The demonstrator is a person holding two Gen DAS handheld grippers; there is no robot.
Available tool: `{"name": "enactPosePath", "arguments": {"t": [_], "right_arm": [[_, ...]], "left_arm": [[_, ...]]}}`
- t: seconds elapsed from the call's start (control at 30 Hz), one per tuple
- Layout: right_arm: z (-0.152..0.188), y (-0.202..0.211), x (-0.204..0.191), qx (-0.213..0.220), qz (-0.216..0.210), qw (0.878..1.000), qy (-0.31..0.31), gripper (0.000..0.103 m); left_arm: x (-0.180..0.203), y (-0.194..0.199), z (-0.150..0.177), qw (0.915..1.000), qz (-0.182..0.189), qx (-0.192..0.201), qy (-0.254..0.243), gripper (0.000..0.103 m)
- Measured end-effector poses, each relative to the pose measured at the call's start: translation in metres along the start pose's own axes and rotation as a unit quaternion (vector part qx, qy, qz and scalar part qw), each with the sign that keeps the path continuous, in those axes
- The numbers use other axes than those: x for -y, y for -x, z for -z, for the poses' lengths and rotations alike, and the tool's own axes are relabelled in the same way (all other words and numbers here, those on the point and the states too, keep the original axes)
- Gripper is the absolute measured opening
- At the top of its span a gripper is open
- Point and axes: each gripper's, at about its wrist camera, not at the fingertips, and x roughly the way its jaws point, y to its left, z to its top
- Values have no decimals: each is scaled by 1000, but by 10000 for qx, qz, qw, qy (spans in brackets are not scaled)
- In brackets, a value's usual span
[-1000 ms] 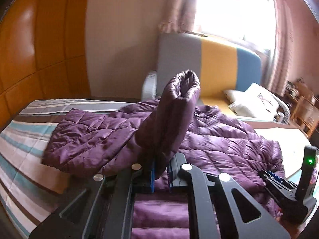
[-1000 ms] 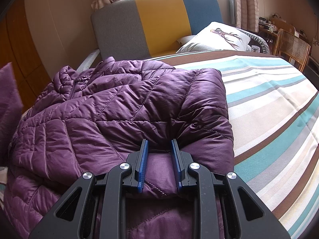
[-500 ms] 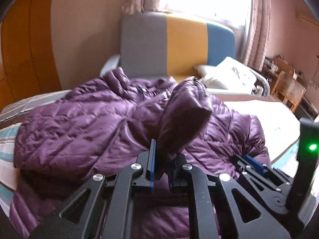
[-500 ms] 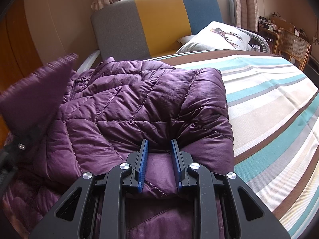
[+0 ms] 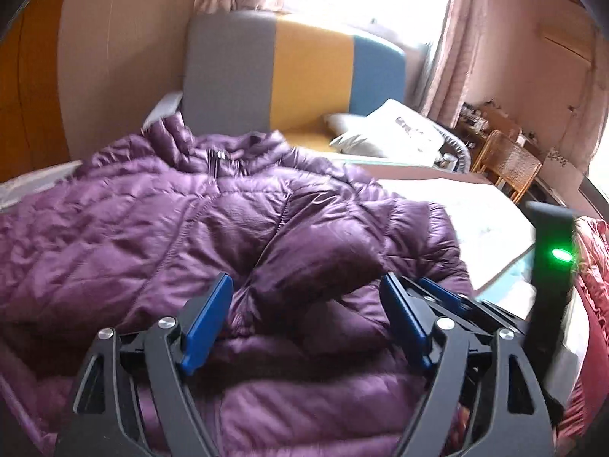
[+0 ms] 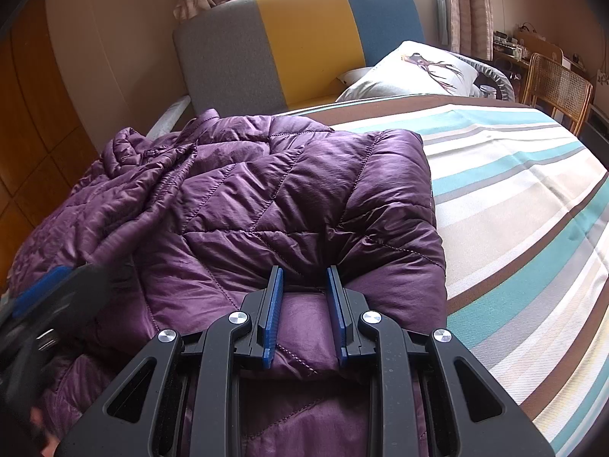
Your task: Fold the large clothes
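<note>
So there's a purple puffer jacket (image 6: 266, 198) spread over the left side of the bed (image 6: 514, 205), which has a striped cover in teal, brown and cream. The right tool (image 6: 304, 304) has its blue pads pinching a fold of the jacket's near edge. The left tool (image 6: 42, 304) is a blurry dark shape with blue pads low on the left, over the jacket. Behind it all stands a grey, yellow and blue headboard (image 6: 304, 38), with a white pillow (image 6: 411, 68) and a wicker chair (image 6: 555, 83) off right.
</note>
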Motion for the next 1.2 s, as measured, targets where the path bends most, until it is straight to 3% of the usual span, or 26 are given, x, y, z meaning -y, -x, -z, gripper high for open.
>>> {"name": "enactPosePath", "arguments": {"t": [0.1,0.2,0.3,0.4,0.43,0.6,0.73,0.87,0.93,1.07,1.2], "right_arm": [[0,0,-1,0,5,10000,6,23],[0,0,0,1,-5,10000,0,23],[0,0,0,6,-22,10000,-10,23],[1,5,-1,122,8,9999,2,23],[0,9,-2,210,27,9998,25,23],[-10,37,-38,569,-152,9960,674,23],[-26,46,-84,642,-519,9905,1097,23],[-33,17,-125,267,-538,9854,1592,23],[-34,2,-129,97,-360,9862,1615,23],[-27,-26,-109,-187,414,9834,1755,23],[-22,-30,-79,-277,34,9922,1218,23]], "left_arm": [[-14,25,6,9999,-10,128,20,87],[-46,43,8,9987,-255,240,373,87],[-88,53,9,9920,-905,340,808,87],[-129,59,14,9775,-1679,398,1213,87],[-137,61,18,9751,-1738,420,1309,87],[-175,59,42,9645,-1382,355,2221,89],[-174,54,44,9642,-1434,310,2211,93],[-174,51,43,9643,-1489,272,2172,95],[-172,53,44,9635,-1519,292,2186,95],[-175,58,48,9623,-1504,385,2234,96],[-175,57,47,9624,-1512,323,2232,96]]}}
